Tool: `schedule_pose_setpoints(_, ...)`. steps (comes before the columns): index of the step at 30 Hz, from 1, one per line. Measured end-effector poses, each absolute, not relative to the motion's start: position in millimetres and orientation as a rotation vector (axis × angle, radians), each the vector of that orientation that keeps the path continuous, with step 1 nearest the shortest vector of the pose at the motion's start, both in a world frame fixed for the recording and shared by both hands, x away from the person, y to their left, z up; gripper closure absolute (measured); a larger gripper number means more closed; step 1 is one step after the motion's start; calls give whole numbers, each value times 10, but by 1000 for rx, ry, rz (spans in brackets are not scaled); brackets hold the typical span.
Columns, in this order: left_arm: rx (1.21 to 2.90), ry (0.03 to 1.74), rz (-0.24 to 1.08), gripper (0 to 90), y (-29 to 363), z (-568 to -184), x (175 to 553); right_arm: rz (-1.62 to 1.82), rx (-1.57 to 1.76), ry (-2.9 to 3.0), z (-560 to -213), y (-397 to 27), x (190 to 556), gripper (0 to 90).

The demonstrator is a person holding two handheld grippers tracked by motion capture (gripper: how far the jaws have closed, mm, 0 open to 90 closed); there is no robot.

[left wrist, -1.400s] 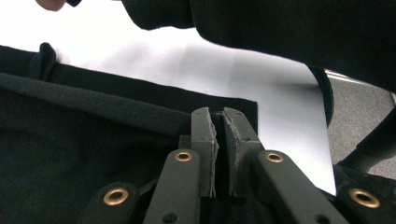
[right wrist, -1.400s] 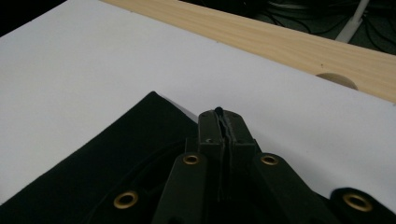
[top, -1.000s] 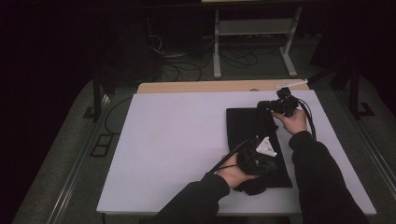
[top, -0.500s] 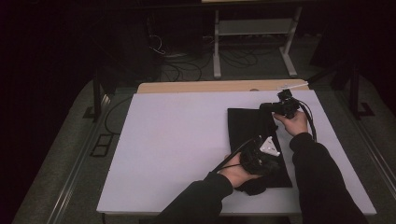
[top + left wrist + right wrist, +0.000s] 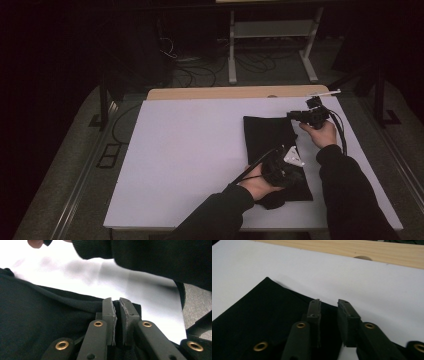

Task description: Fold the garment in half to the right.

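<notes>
Folding work on a black cloth, which lies flat on the right half of the white surface, its long axis running away from the person

Left tool sits at the near end of the cloth. In the left gripper view its tips stand together, with the dark hem drawn up into the thin slit between the pads; I read this as clamped on the cloth's near edge. Likely reason: this end serves as the anchor, or the part to be carried, so the fabric stays taut and does not creep on the smooth surface

Right tool is at the far right corner of the cloth. In the right gripper view its pads stand apart with a clear gap, and the jaws have just been opening. The cloth edge lies under and between them, but neither pad presses on it, so this corner is free. It rests flat, its far edge about parallel to the wooden strip beyond the white sheet

Judgement: far corner looks laid where it is wanted, hence the release there while the near end is kept under grip. Far left corner also lies flat

Risk: a pull from the left tool could drag the unheld far edge out of line
</notes>
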State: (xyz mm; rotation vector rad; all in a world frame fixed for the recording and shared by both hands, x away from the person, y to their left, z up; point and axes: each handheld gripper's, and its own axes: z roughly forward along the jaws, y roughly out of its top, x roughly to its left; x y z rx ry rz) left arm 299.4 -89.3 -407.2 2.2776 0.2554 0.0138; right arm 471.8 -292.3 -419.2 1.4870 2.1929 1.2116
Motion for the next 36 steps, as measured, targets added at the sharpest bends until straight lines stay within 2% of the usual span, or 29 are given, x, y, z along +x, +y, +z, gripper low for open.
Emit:
schedule_pose_setpoints(19, 2318, 233, 16, 819, -1103, -4123, 2998, 1198, 1470, 2139, -4067, -3202, 4387, 244)
schedule_pose_setpoints(34, 2358, 223, 37, 820, -1217, -4159, 2993, 1219, 1463, 2095, -3967, -3321, 4088, 118)
schedule_pose_setpoints(36, 2366, 222, 30, 819, -1231, -4167, 2995, 1229, 1465, 2092, -3962, -3344, 4038, 75)
